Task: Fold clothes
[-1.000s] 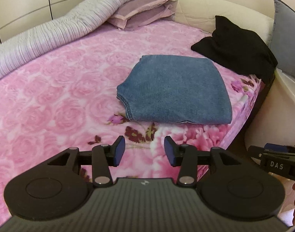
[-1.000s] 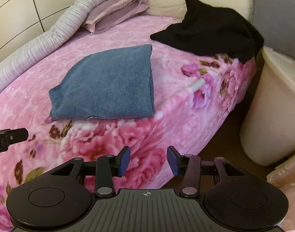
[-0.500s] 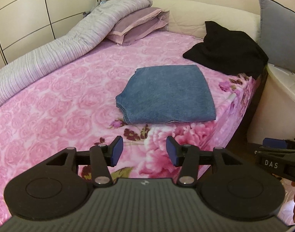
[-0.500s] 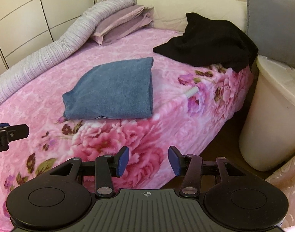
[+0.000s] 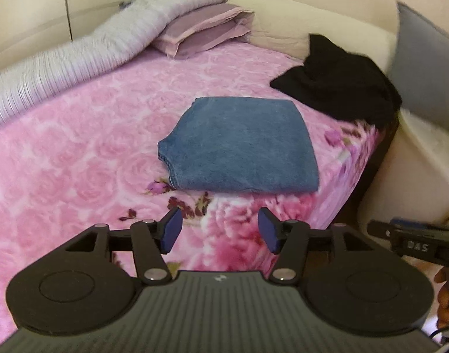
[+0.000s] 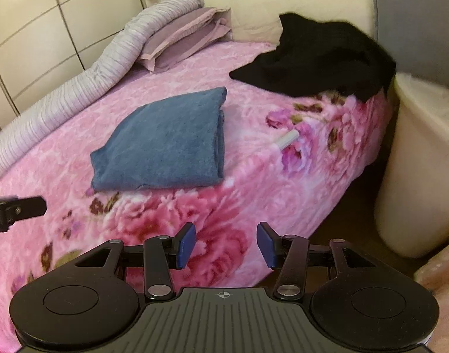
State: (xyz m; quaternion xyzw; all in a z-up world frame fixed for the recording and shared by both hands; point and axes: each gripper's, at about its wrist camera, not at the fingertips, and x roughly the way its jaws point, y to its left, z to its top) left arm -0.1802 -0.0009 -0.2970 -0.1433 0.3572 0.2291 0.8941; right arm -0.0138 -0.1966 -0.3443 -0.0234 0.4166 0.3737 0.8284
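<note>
Folded jeans [image 5: 242,147] lie flat on the pink bed [image 5: 77,153]. Left gripper [image 5: 220,232] and right gripper [image 6: 225,245], both released and empty, have drawn back from them; the black garment [image 6: 318,56] apparently awaits folding.

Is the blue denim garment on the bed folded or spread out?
Folded. The blue denim garment lies as a compact rectangle on the pink blanket, with stacked layers visible along its right edge.
</note>
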